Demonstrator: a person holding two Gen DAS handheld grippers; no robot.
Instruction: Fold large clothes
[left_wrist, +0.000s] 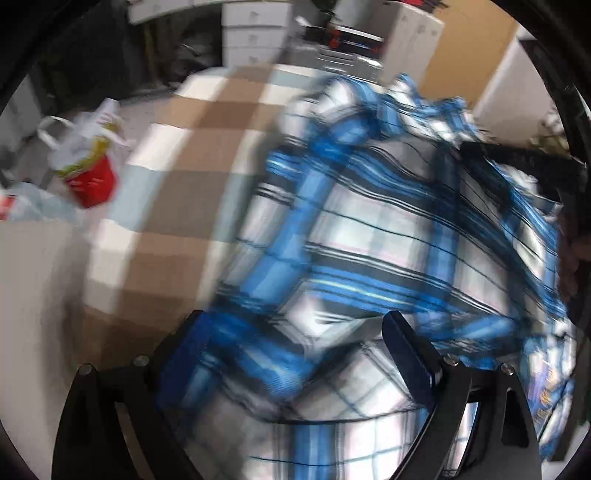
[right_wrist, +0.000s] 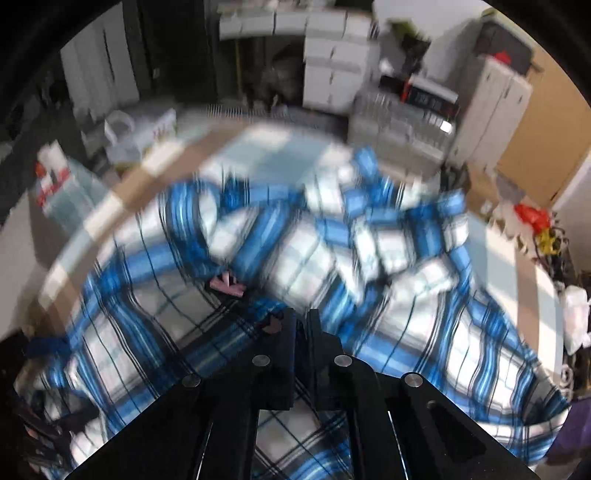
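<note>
The right tool (right_wrist: 301, 325) is clenching, seemingly on the plaid shirt (right_wrist: 295, 258); the left tool (left_wrist: 295, 332) is hanging released above it; lifting should stay slow and even

The shirt (left_wrist: 369, 236) is soft woven cloth, matt and rumpled. The checked cover (left_wrist: 177, 206) beneath looks like smooth matt cloth. Both tools, left (left_wrist: 295, 350) and right (right_wrist: 301, 332), are matt black plastic with shiny metal screws (right_wrist: 342, 360).
</note>
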